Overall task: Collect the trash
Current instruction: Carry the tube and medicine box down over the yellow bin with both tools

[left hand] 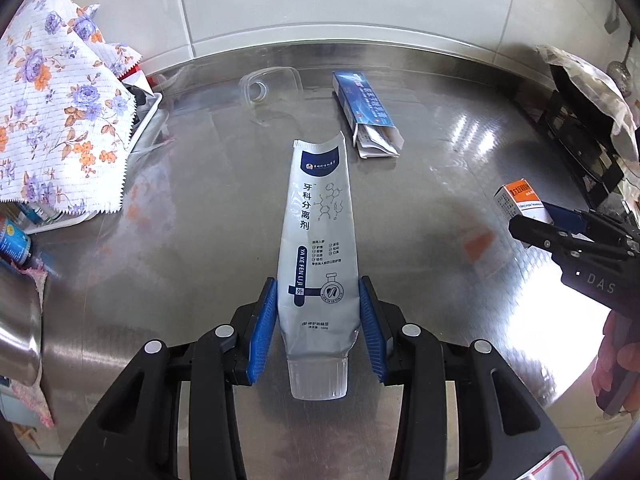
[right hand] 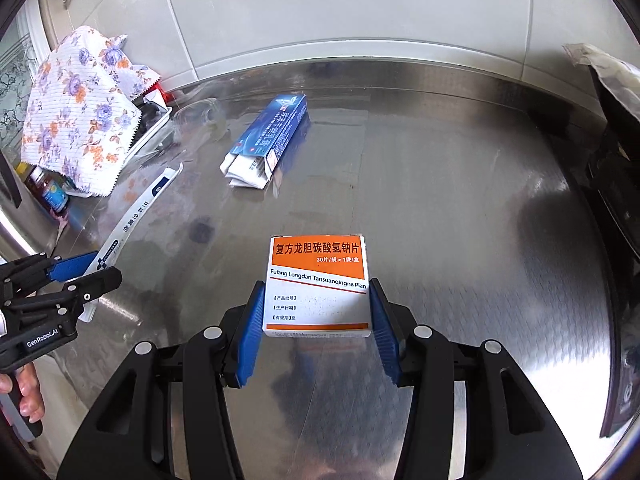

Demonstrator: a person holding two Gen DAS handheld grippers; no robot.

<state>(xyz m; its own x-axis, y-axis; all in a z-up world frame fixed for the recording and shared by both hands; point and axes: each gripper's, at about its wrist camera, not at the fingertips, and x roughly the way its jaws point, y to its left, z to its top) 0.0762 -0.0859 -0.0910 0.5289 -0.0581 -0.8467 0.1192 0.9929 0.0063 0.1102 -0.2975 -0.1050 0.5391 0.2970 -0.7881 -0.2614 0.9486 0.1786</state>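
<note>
My left gripper [left hand: 318, 292] is shut on a white toothpaste tube [left hand: 318, 236] and holds it above the steel counter [left hand: 440, 208], cap end toward the camera. My right gripper [right hand: 318, 296] is shut on an orange and white medicine box [right hand: 318, 284], also held above the counter. An open blue carton [left hand: 364, 108] with folded leaflets sticking out lies on the counter further back; it also shows in the right wrist view [right hand: 272, 136]. The right gripper with its box [left hand: 520, 200] shows at the right of the left wrist view. The left gripper with the tube [right hand: 132, 220] shows at the left of the right wrist view.
A floral cloth [left hand: 60, 108] covers a white tray [left hand: 150, 116] at the back left. A clear plastic lid [left hand: 268, 84] lies near the tiled wall. A black rack [left hand: 580, 140] with a crumpled bag stands at the right. Small bottles [right hand: 52, 192] stand at the left.
</note>
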